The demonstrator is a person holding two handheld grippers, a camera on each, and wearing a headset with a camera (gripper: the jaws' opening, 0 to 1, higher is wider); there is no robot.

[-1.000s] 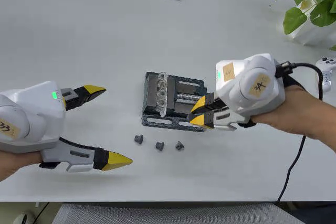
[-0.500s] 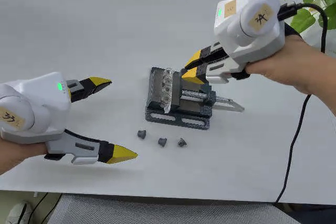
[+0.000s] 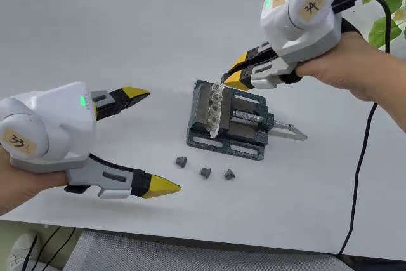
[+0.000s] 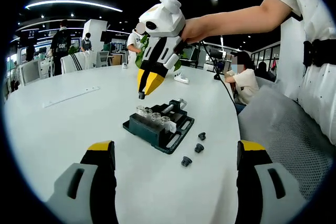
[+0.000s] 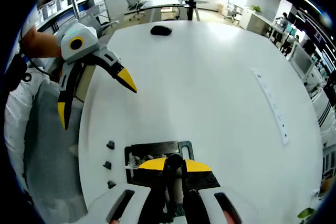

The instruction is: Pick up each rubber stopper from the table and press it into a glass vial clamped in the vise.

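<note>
Three rubber stoppers (image 3: pixel 206 172) are seen lying in a row on the table (image 3: pixel 95 36), just in front of the vise (image 3: pixel 228 141), the same count as a second ago. Within that second the right gripper (image 3: pixel 227 79) has been carried from low beside the vise's screw end to a place above the far end of the row of glass vials (image 3: pixel 216 103). Its jaws are pressed nearly together, and a small dark piece, judged to be a fourth stopper (image 4: pixel 141 96), is pinched at their tips. A pressing into a vial is therefore judged to be at hand. The left gripper (image 3: pixel 158 141) has been kept hovering well apart from the vise, jaws spread wide and empty. Tan stickers (image 3: pixel 19 146) are borne by both grippers: "33" appears to be handwritten on the left, "34" on the right. No brand name can be read.
</note>
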